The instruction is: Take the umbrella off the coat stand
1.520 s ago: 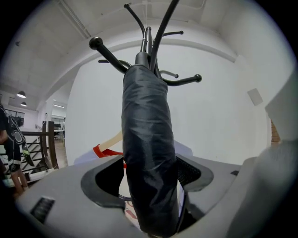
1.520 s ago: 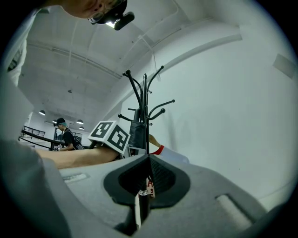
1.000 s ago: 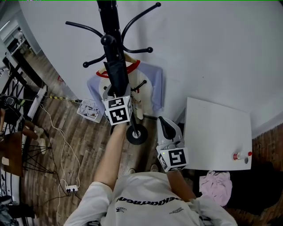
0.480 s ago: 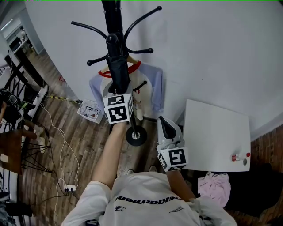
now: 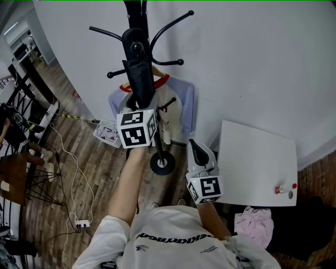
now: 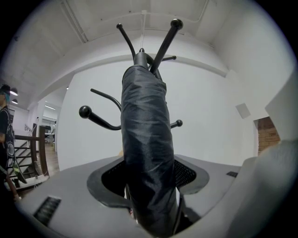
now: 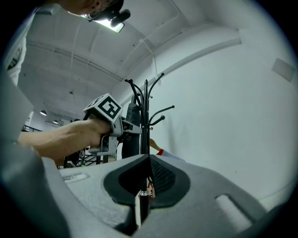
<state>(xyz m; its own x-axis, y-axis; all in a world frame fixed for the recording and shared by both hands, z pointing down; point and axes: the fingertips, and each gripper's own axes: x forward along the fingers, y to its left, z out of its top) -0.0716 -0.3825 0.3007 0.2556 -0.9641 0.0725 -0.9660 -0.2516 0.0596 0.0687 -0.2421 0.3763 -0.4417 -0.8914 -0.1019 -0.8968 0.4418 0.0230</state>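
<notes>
Several curved hook arms of the black coat stand spread to both sides of the folded black umbrella. One knob-ended arm sits right at the umbrella's upper end, and I cannot tell if the umbrella is free of it. The left gripper holds the umbrella at its lower part, with the jaws standing wide and pressed on the rolled fabric. The umbrella stands upright along the pole.

Just behind it hangs a light shirt with a red collar, and behind that is the white wall, so there is little room on that side. Toward the person and to the left, the wooden floor is open as far as some cables and a dark rack. On the right, the near edge of the white table lies just beside the right gripper. Its jaws are together with nothing between them, and it hangs near the round base of the stand.

Compared with one second ago, the left gripper and the umbrella are higher. The umbrella's top was then below the knob and now reaches past it. The right gripper has kept its place.
</notes>
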